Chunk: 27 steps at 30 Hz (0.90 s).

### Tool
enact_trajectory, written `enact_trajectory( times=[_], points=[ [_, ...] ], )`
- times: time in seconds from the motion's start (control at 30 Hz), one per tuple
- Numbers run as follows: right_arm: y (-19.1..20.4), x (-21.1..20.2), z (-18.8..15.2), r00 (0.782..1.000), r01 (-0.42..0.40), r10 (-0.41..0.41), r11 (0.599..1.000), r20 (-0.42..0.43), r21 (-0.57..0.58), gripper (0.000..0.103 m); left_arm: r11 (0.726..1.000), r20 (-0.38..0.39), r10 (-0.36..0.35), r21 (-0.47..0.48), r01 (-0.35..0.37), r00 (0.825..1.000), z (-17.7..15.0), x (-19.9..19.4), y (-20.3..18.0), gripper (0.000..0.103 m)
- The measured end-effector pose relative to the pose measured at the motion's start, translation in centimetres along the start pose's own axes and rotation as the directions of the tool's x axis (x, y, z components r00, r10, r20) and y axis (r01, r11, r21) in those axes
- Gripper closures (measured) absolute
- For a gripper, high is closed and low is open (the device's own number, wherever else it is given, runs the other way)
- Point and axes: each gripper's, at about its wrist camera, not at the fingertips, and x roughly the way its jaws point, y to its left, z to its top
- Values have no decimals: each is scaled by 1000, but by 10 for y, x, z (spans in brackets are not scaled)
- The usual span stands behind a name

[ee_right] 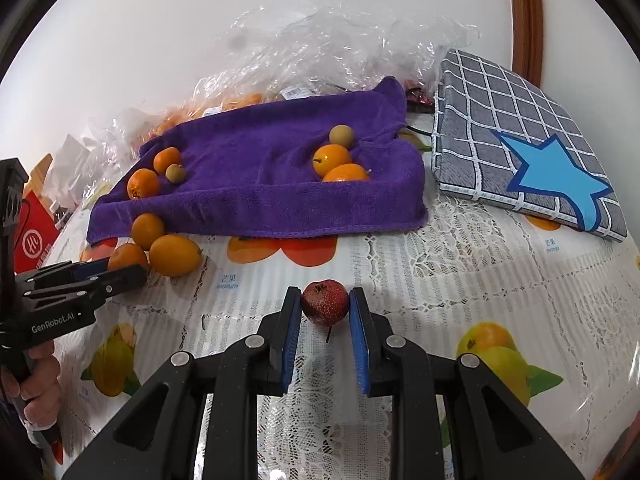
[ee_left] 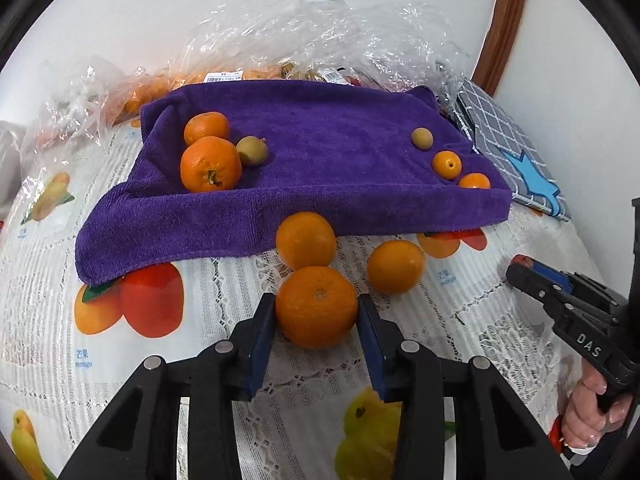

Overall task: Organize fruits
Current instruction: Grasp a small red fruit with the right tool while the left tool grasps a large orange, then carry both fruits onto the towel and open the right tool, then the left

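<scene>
Orange (ee_left: 316,306) between left hand-held gripper (ee_left: 317,312) pads, seemingly gripped

Small red fruit (ee_right: 325,302) between right gripper (ee_right: 325,308) fingers (ee_right: 291,320), on tablecloth (ee_right: 440,280).

The left gripper (ee_left: 317,312) angles steeply down, its blue pads closed against both sides of an orange (ee_left: 316,306). The right gripper (ee_right: 325,304) tilts down more gently, clamped on a small red fruit (ee_right: 325,302). A hand (ee_left: 592,412) wraps around each gripper's handle, fingers curled on the trigger.
</scene>
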Motion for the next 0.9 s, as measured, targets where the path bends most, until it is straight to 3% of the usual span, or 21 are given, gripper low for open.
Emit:
enact_trajectory(
  times=[0.47,0.73,0.9],
  points=[
    [-5,-6,8,1000,-9,9,999,11,32,79,998,99,30,-63,-24,995,14,-38,30,65],
    [8,-16,50,995,-18,20,1000,96,-19,79,996,152,47,-82,-35,987,43,-40,37,65],
    [14,-3,74,993,-40,44,998,108,-41,79,994,178,14,-112,6,984,65,-28,37,65]
  ],
)
